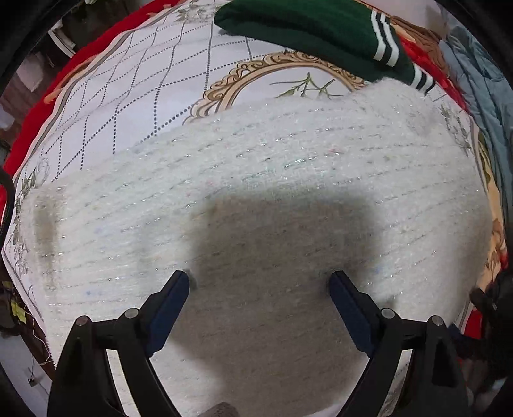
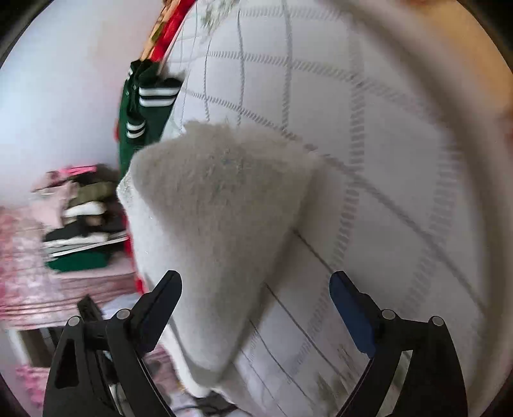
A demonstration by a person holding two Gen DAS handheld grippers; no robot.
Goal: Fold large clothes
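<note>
Now both claws, left gripper [image 1: 259, 282] and right gripper [image 2: 255, 284], gape empty, so the fuzzy sweater [image 1: 256, 179] could spring unfolded.

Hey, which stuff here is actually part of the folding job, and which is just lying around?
Part of the job:
white fuzzy sweater
left gripper
right gripper

Lying about:
green striped garment
patterned bedsheet
stack of folded clothes

Under my work lies a white bedsheet [image 1: 134, 106] with dotted lattice lines and a gold oval frame motif [image 1: 256, 77], edged by a red blanket [image 1: 38, 128]. To my right side a blue-grey quilted cover [image 1: 481, 83] bunches up. Off the bed, a pink patterned surface [image 2: 29, 282] sits blurred.
</note>
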